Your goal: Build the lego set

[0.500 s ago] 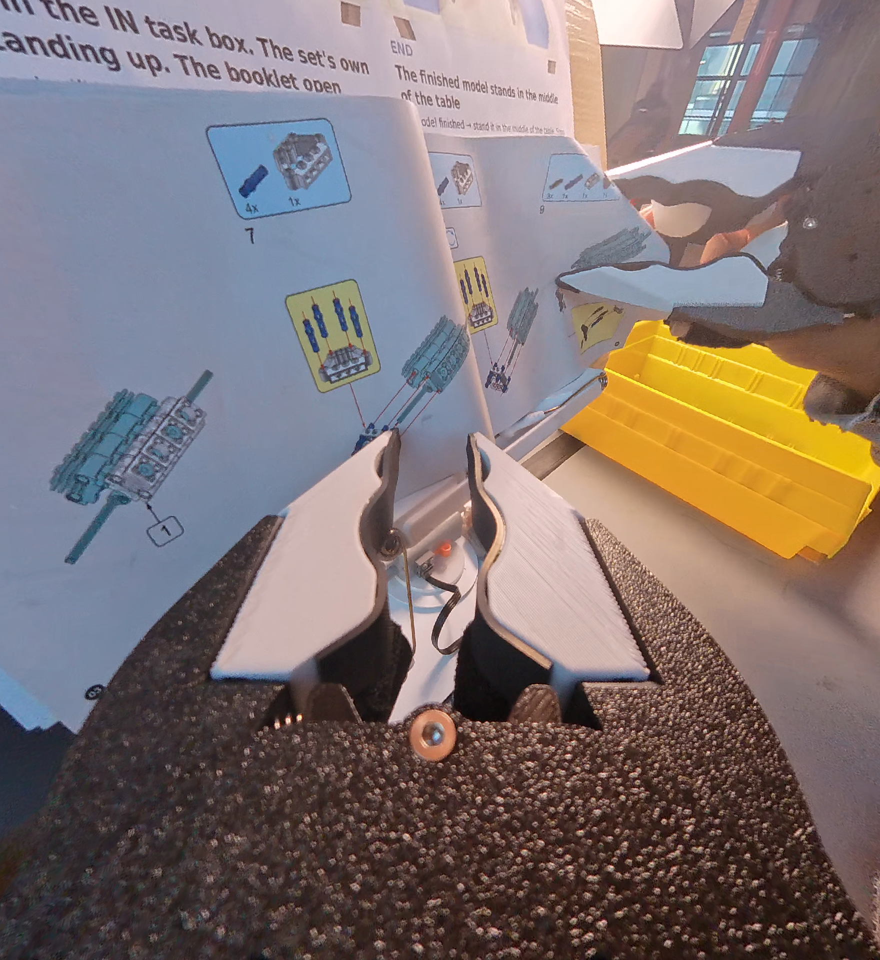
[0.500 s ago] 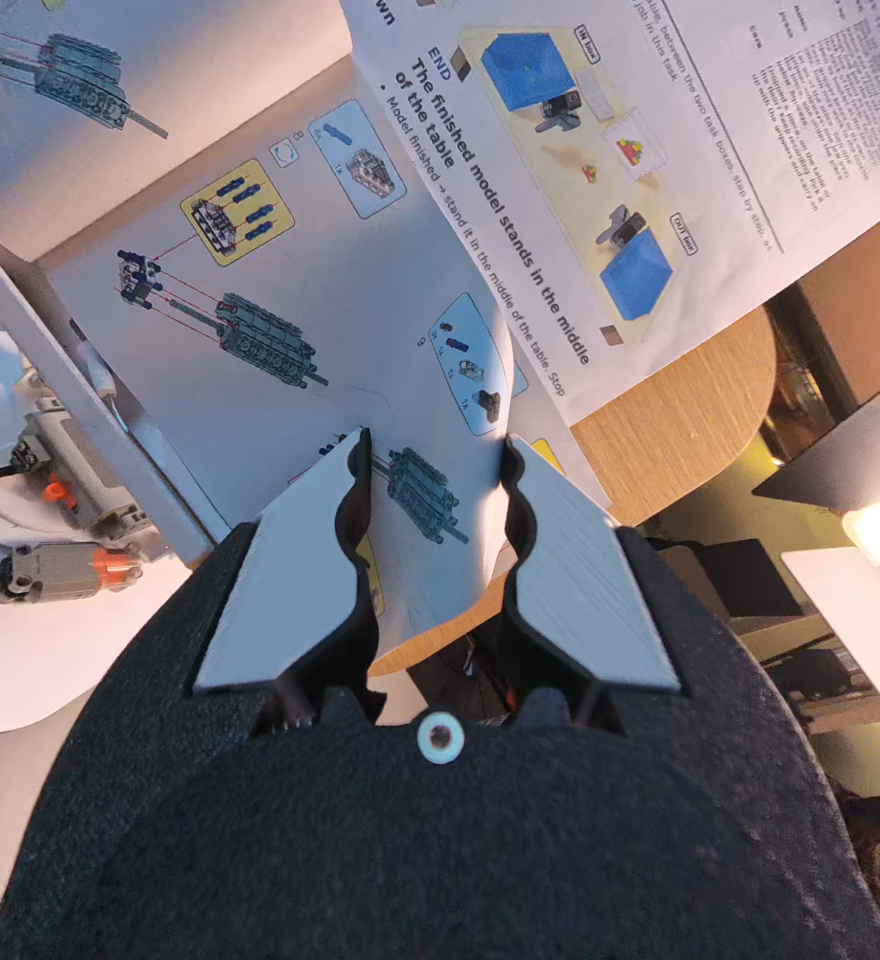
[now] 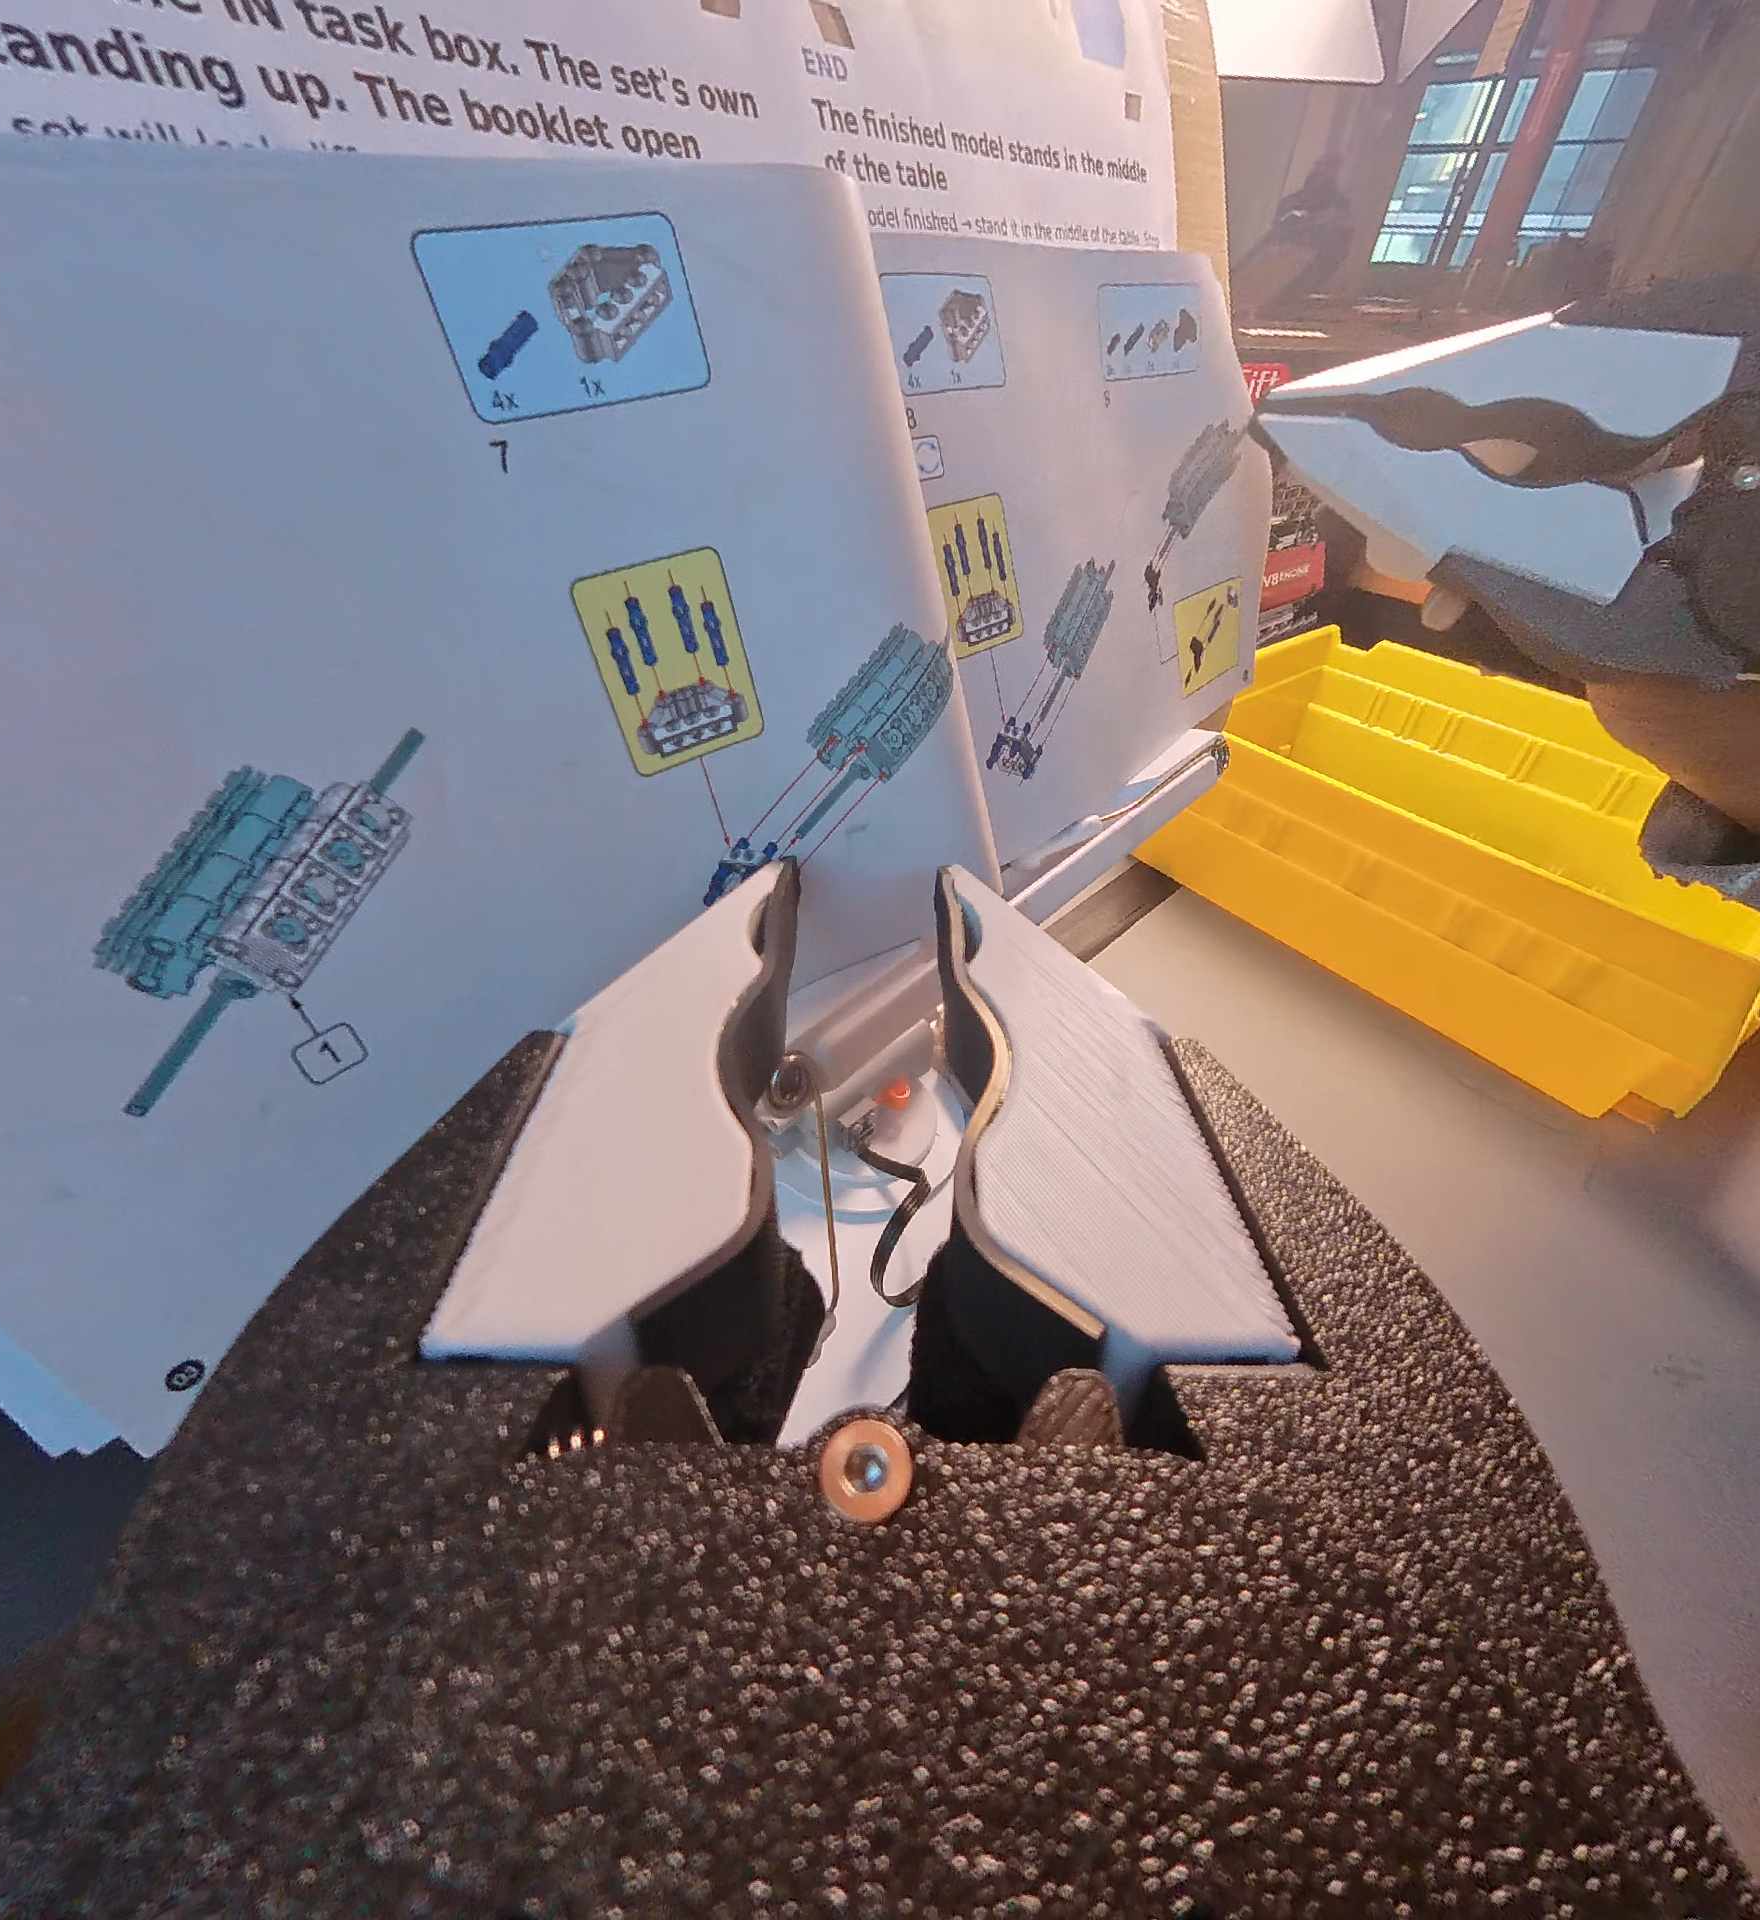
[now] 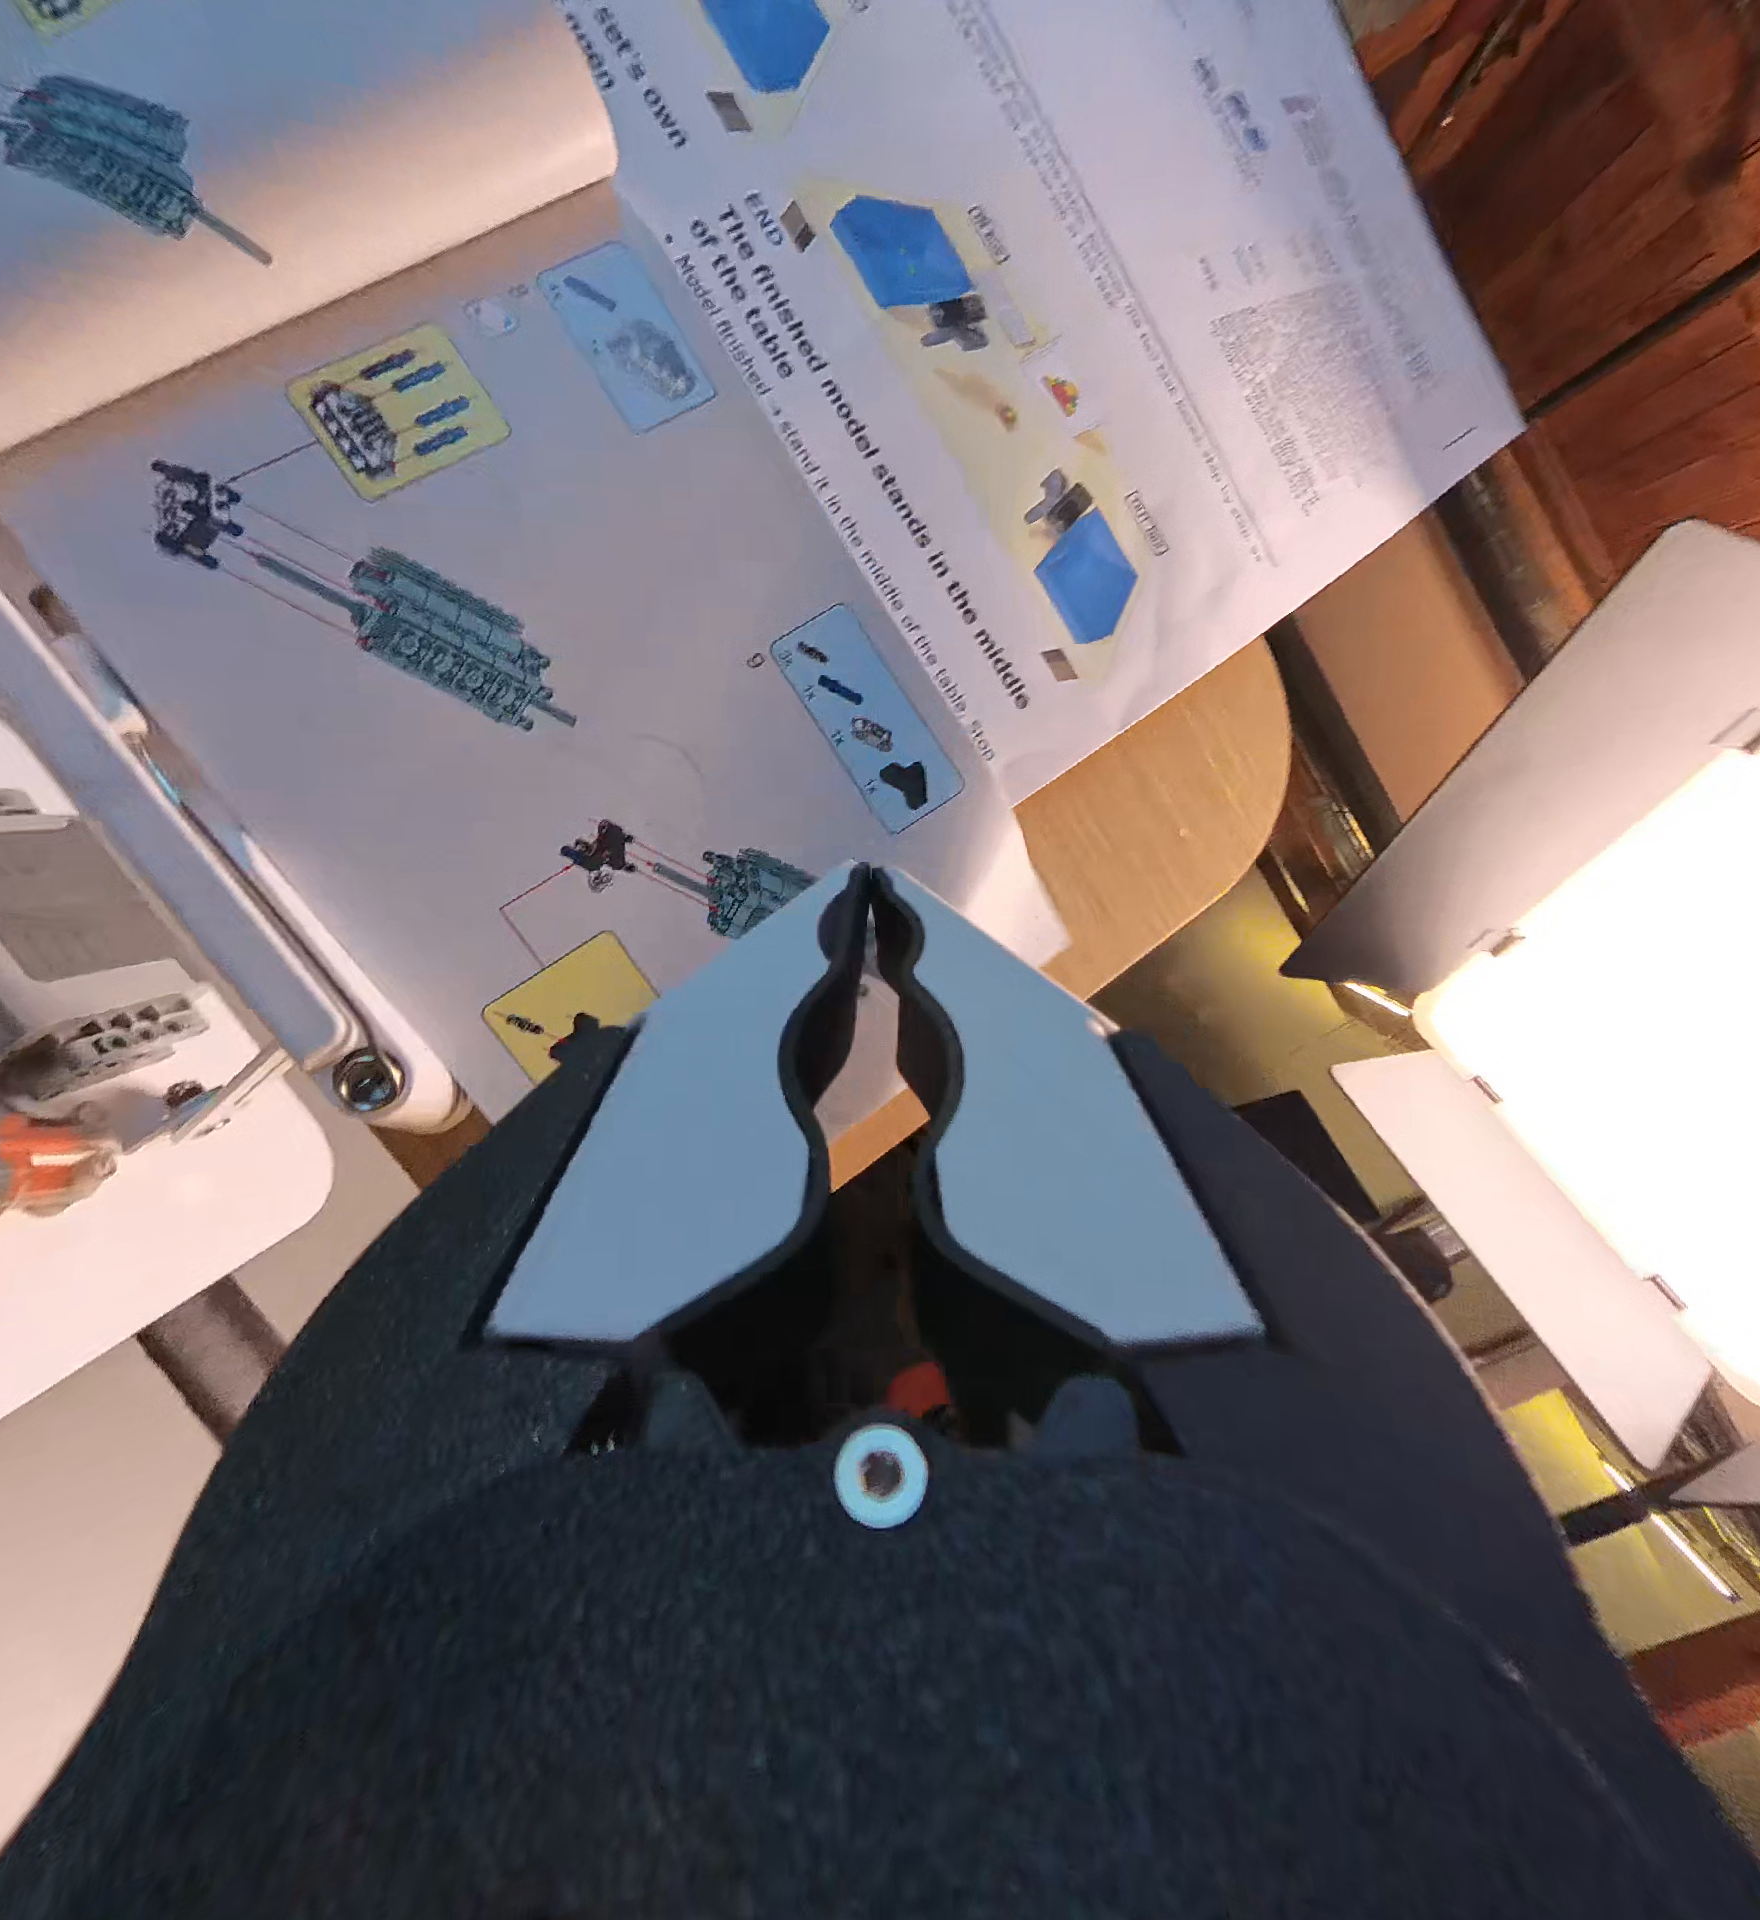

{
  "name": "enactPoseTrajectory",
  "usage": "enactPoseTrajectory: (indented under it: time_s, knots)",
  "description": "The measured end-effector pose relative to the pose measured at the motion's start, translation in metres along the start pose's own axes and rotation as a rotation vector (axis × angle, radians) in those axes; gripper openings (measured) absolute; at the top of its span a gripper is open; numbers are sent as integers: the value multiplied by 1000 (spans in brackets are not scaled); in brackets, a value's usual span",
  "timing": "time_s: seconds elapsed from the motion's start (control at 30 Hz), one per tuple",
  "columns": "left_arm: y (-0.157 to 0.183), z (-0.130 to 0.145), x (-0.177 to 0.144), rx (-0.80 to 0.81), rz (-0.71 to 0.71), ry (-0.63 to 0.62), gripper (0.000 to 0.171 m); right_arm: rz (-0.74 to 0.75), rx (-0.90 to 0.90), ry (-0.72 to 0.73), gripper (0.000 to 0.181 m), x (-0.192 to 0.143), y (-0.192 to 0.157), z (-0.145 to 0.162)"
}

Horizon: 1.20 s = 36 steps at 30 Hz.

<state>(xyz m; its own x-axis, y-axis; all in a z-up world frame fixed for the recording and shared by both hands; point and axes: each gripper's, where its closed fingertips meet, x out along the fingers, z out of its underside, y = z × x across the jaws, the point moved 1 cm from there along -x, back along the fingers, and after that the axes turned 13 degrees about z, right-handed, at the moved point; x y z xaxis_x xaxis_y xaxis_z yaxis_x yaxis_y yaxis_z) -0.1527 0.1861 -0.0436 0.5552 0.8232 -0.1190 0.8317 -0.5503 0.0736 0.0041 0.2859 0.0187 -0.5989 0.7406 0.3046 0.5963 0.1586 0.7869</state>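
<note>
The left gripper (image 3: pixel 863 883) is held with its grey ribbed fingers (image 3: pixel 1084 1122) apart, nothing between them; the lower edge of the open white building-instruction booklet (image 3: pixel 356 644) stands just ahead of the tips. The booklet is propped upright on a white stand (image 3: pixel 1115 821), its pages printed with diagrams of grey and blue brick parts. Behind it, a larger white printed sheet (image 3: pixel 959 125) is seen. A yellow plastic bin (image 3: pixel 1458 852) rests on the grey table (image 3: pixel 1478 1299) to the right of the stand.

The right gripper (image 4: pixel 868 878) is closed, tips meeting on the outer edge of the booklet's right-hand page (image 4: pixel 647 623); whether the paper is actually pinched is hard to tell. In the left wrist view the same gripper (image 3: pixel 1271 410) is seen touching that page edge. Grey and orange brick motor units (image 4: pixel 34 1049) lie on a white tray (image 4: pixel 128 1226) below the stand.
</note>
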Motion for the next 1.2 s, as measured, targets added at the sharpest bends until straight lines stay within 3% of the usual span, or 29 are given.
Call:
enactPoseTrajectory:
  time_s: [0.07,0.17,0.23,0.47,0.53,0.6,0.73,0.93,1.0,1.07,1.1,1.13,1.2]
  knots:
    - [0,0,0,2,-1,-1,25,10,-4,-20,6,3,-1,6]
    - [0,0,0,0,0,0,25,-27,26,-32,59,9,-4,5]
    - [0,0,0,1,-1,-1,25,-55,49,-54,69,16,-5,6]
    - [0,1,0,1,-3,-3,25,-191,153,-115,45,19,-19,11]
    - [0,1,1,6,-6,-7,25,-197,168,-120,49,19,-17,11]
    - [0,1,1,7,-6,-7,25,-176,201,-143,69,23,-9,14]
    - [0,2,1,5,-7,-8,25,-206,224,-148,68,25,-9,15]
    - [2,3,2,10,0,-13,23,-219,244,-144,31,25,-19,14]
    - [2,3,1,9,2,-13,23,-228,258,-148,26,23,-22,14]
    - [2,3,1,8,2,-12,22,-247,248,-152,30,22,-22,14]
    - [2,3,2,9,2,-11,22,-254,242,-156,42,23,-21,13]
    - [2,3,2,9,3,-12,22,-237,241,-163,67,26,-18,13]
    - [2,3,2,8,4,-12,21,-217,269,-174,81,30,-12,14]
